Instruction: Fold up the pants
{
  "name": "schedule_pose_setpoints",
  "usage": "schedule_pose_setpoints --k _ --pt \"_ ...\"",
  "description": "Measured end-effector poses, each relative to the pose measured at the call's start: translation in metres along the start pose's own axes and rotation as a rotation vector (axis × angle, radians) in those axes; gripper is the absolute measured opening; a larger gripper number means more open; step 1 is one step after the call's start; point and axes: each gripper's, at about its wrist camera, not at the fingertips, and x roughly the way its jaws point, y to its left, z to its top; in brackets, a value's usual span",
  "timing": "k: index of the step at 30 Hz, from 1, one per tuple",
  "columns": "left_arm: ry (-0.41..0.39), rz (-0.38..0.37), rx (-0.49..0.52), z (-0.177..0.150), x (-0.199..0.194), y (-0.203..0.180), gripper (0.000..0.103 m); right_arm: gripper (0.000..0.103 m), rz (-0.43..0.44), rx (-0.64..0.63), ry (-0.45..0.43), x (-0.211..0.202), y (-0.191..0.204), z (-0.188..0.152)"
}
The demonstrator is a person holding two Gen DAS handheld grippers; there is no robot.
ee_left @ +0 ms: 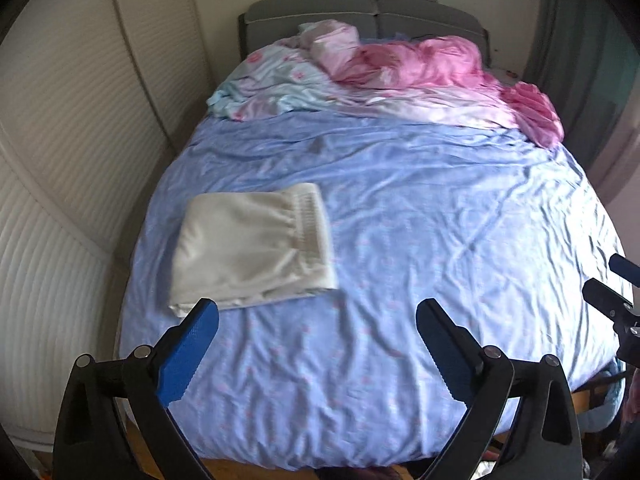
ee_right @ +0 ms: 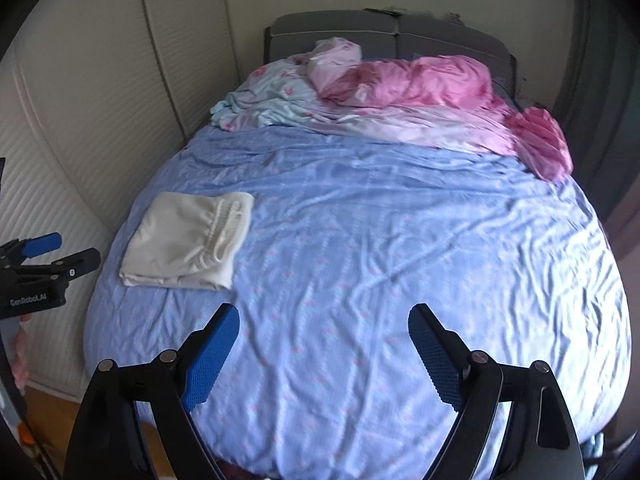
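White pants (ee_left: 252,244) lie folded into a small rectangle on the left side of the blue bed sheet (ee_left: 400,220), elastic waistband facing right. They also show in the right wrist view (ee_right: 188,240). My left gripper (ee_left: 318,320) is open and empty, held above the foot of the bed, just in front and to the right of the pants. My right gripper (ee_right: 324,324) is open and empty above the bed's foot, to the right of the pants. Each gripper shows at the edge of the other's view, the right (ee_left: 612,280) and the left (ee_right: 60,250).
A crumpled pink and light blue duvet (ee_left: 392,76) lies across the head of the bed by the grey headboard (ee_left: 360,16). A white ribbed wardrobe wall (ee_left: 60,160) runs along the bed's left side. A curtain (ee_left: 580,40) hangs at the right. Wooden floor (ee_right: 52,412) shows at the foot.
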Motion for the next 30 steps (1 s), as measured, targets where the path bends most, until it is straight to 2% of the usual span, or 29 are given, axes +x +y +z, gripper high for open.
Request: schedule_pose_setpoints --k 10,20,30 --pt "-0.041 -0.045 0.048 -0.016 -0.046 -0.087 0.101 0.087 -0.002 0.063 0.013 -0.057 -0.071 -0.04" --pt "-0.064 -0.087 0.097 -0.017 -0.074 -0.154 0.101 0.087 0.002 0.132 0.006 -0.082 -0.123 -0.058" --pt "-0.061 -0.083 0.083 -0.02 -0.085 -0.18 0.101 0.087 0.025 0.147 0.002 -0.09 -0.149 -0.065"
